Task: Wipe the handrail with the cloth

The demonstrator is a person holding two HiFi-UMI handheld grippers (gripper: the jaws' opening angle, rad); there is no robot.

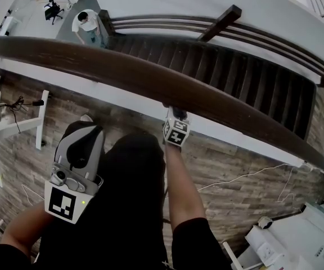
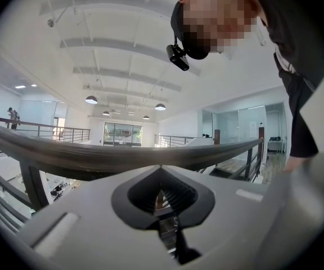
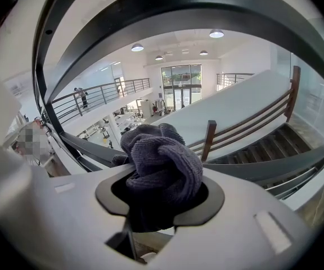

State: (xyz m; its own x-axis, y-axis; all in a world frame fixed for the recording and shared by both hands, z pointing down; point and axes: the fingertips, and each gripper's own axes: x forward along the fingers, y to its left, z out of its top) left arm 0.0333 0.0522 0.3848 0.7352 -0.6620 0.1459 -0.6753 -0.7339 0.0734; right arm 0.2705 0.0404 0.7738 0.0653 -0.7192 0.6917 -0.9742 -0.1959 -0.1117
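The dark wooden handrail (image 1: pixel 151 80) runs across the head view from upper left to lower right. My right gripper (image 1: pixel 176 117) reaches up to its near side, with its tip hidden against the rail. In the right gripper view that gripper (image 3: pixel 161 202) is shut on a bunched grey-purple cloth (image 3: pixel 165 162), and the handrail (image 3: pixel 218 17) arcs close overhead. My left gripper (image 1: pixel 86 127) hangs low by my body, away from the rail. Its jaws (image 2: pixel 162 200) are shut with nothing between them, and the handrail (image 2: pixel 122 156) crosses just beyond them.
Beyond the rail a dark staircase (image 1: pixel 235 72) drops to a lower floor, where a person (image 1: pixel 89 24) stands. White desk frames (image 1: pixel 21 122) stand at the left, and white equipment (image 1: pixel 297 241) at the lower right. A cable (image 1: pixel 246 176) lies on the wood floor.
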